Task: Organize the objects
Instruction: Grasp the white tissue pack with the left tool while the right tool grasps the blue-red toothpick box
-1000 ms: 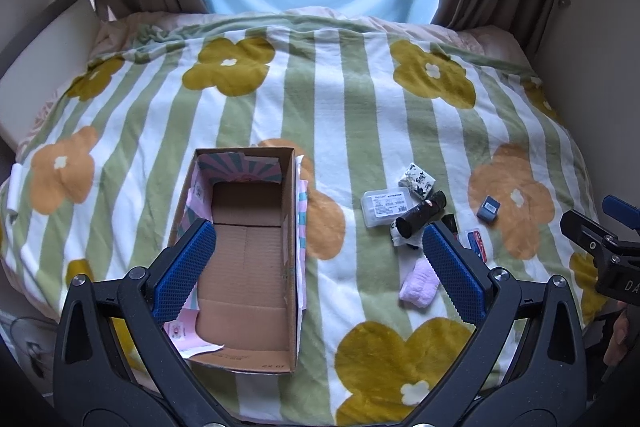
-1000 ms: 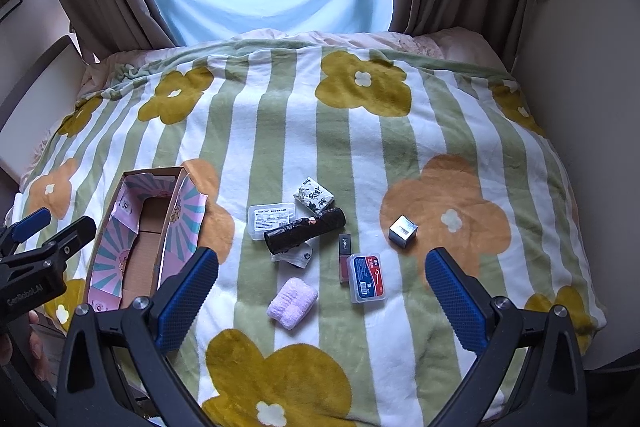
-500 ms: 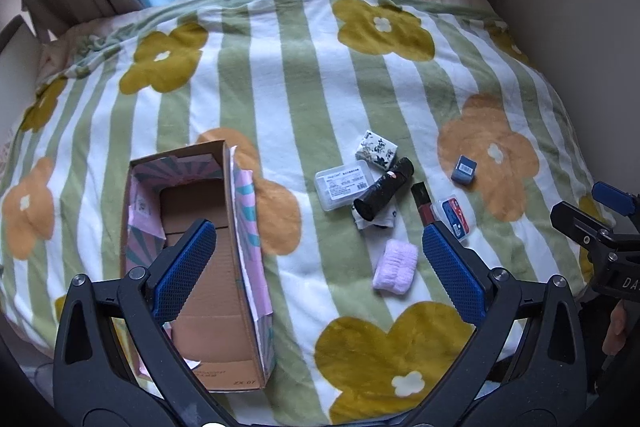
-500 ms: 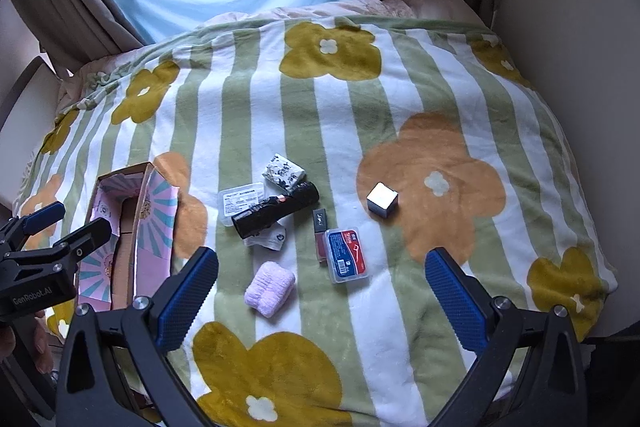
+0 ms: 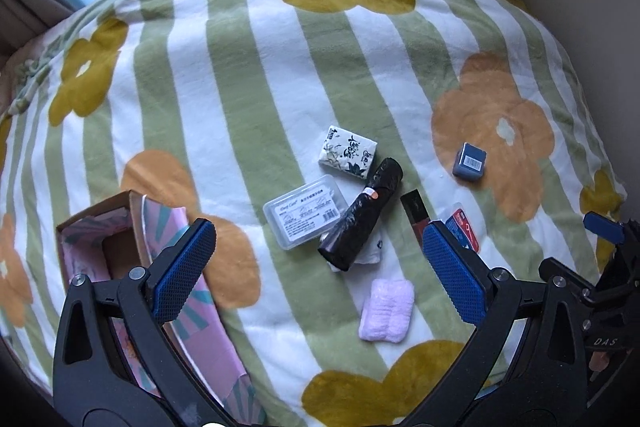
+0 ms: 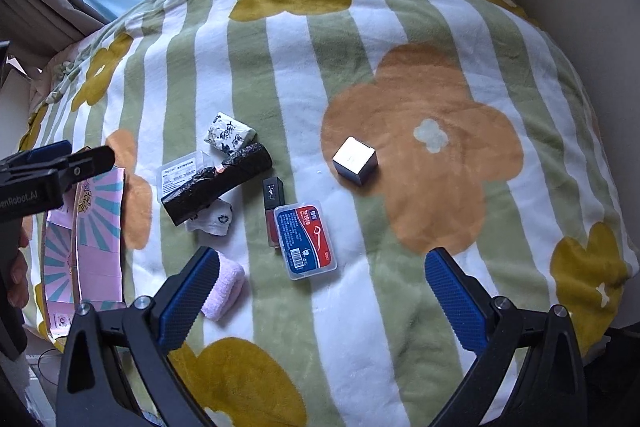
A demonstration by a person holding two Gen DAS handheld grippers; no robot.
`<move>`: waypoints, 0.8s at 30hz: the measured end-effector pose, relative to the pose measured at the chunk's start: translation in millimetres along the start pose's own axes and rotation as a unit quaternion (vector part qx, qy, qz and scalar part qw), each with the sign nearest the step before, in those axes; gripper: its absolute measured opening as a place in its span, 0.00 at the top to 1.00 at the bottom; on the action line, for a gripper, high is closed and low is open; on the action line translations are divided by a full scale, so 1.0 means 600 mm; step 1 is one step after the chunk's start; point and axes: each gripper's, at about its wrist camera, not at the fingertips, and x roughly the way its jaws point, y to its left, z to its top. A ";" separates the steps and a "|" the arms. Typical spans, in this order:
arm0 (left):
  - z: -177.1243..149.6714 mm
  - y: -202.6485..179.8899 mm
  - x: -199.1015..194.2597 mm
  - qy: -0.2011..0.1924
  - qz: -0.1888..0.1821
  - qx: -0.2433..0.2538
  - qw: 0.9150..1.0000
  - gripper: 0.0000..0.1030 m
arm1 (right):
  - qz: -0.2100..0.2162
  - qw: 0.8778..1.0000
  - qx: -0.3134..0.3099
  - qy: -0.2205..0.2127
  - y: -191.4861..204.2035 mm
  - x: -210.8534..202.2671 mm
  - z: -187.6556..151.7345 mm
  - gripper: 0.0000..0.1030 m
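Striped floral blanket under clutter. Left gripper body reads "DAS"; right gripper released too. Barcoded floss case beside black roll, cardboard box.

The soft fleece blanket is striped sage green and white, strewn with mustard-yellow and orange flowers with pale centres. On it lie a white tissue packet with black ink-style print, a glossy black plastic roll, a clear plastic case with a white label, a fluffy pale-pink folded cloth, a small blue-grey box (silvery in the right view) and a clear floss-pick case with a red-and-blue label. The open cardboard box is brown inside, its flaps pink with teal rays, and both grippers have black frames with blue textured pads.
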 end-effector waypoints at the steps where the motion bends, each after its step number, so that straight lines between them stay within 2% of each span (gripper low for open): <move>1: 0.011 -0.004 0.016 0.006 -0.001 0.004 1.000 0.01 | 0.006 1.000 -0.002 0.007 -0.003 0.014 0.003 0.04; 5: 0.050 -0.023 0.082 0.036 0.001 0.024 0.999 0.01 | 0.025 0.999 -0.012 0.039 -0.011 0.070 0.014 0.06; 9: 0.081 -0.042 0.152 0.066 0.005 0.042 0.997 0.05 | 0.034 0.997 -0.016 0.068 -0.019 0.123 0.020 0.13; 13: 0.100 -0.053 0.210 0.092 0.010 0.056 0.994 0.05 | 0.055 0.994 -0.014 0.098 -0.027 0.169 0.018 0.17; 20: 0.108 -0.067 0.288 0.135 0.014 0.067 0.988 0.06 | 0.095 0.987 -0.022 0.128 -0.030 0.221 0.021 0.17; 22: 0.104 -0.068 0.307 0.149 0.017 0.066 0.987 0.06 | 0.106 0.985 -0.026 0.133 -0.031 0.234 0.021 0.20; 24: 0.099 -0.067 0.322 0.159 0.018 0.062 0.985 0.07 | 0.119 0.982 -0.028 0.141 -0.034 0.246 0.019 0.27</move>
